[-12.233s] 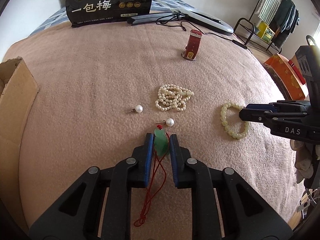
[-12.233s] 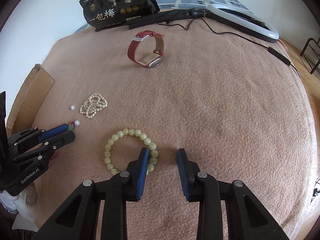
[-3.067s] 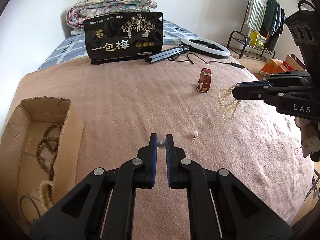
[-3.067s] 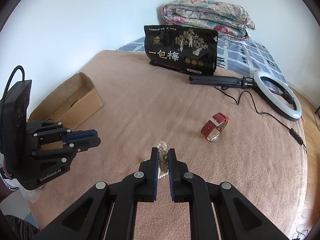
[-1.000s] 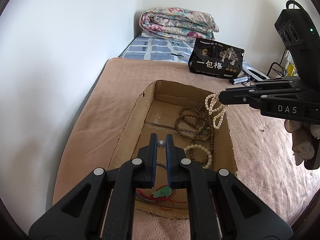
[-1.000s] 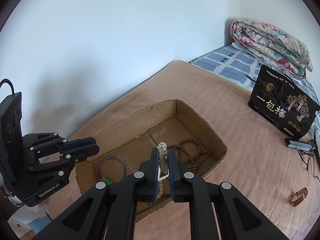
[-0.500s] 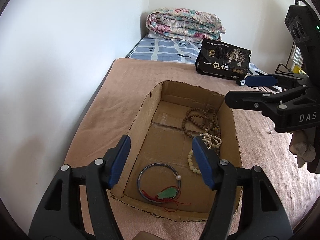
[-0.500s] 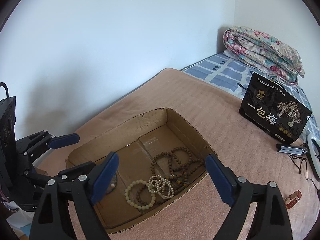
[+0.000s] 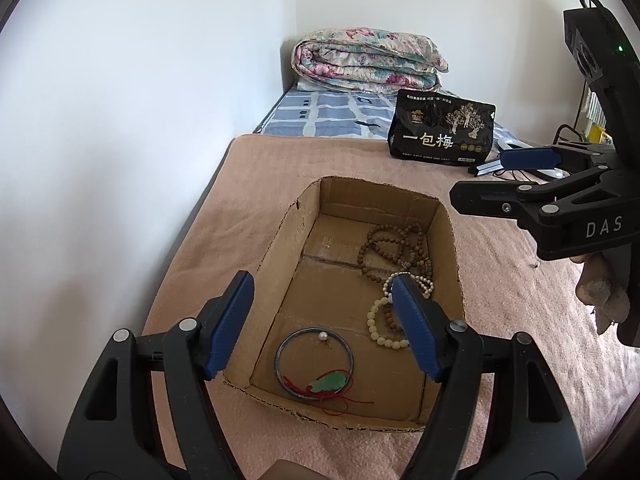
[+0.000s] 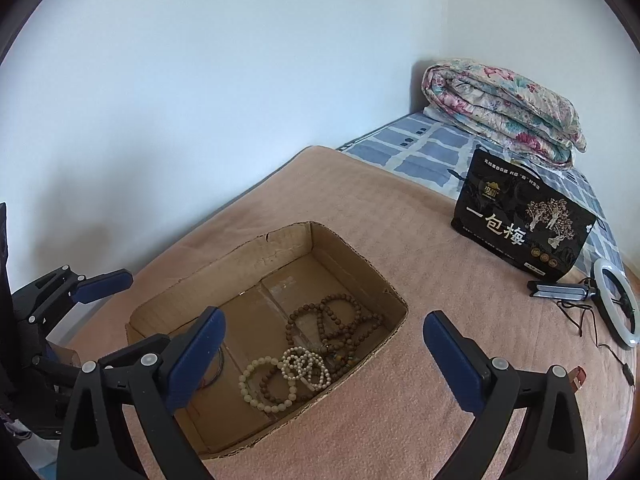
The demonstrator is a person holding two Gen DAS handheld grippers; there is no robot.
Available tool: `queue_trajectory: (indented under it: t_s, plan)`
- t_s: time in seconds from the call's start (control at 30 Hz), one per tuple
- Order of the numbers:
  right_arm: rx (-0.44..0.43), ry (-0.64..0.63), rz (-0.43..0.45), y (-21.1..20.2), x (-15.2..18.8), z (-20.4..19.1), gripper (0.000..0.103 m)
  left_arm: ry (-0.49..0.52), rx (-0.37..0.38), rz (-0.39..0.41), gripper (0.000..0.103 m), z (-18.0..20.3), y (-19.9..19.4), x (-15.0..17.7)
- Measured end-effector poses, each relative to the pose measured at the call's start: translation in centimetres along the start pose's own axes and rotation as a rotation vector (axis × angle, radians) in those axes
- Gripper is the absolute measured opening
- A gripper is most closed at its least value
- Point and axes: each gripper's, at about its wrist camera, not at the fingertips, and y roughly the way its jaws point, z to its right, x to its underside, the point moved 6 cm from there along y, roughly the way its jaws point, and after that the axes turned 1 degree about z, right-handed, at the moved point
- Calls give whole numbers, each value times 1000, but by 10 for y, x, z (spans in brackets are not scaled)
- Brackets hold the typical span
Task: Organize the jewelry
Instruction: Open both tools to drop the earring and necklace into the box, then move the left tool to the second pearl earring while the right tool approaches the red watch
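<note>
An open cardboard box [image 9: 304, 232] sits on the pink blanket. Inside it lie a dark bangle [image 9: 280, 350], a pearl earring [image 9: 322, 336], a green pendant on red cord [image 9: 330, 383], a brown bead strand [image 9: 394, 248], a pale green bead bracelet [image 9: 376, 324] and a coiled pearl necklace [image 10: 304, 366]. My left gripper [image 9: 320, 280] hovers over the box's near end, its jaws opening with nothing between them. My right gripper [image 10: 323, 316] hangs above the box's right side, jaws opening wide and empty.
A red watch [image 10: 576, 374] lies on the blanket to the right. Further back are a black snack bag [image 9: 440, 132], a ring light [image 10: 616, 304] with its cable, and a folded quilt [image 9: 368, 60]. A white wall runs along the bed's left edge.
Both grippers went from shut to open. The pearl earring left my left gripper and the pearl necklace left my right gripper; both now lie in the box.
</note>
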Motion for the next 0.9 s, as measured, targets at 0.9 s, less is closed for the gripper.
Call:
queue_trajectory:
  t_s: [0.9]
  plan:
    - [216,131,57,-102,57,131,103,39,110,42,82,98,-27,-18]
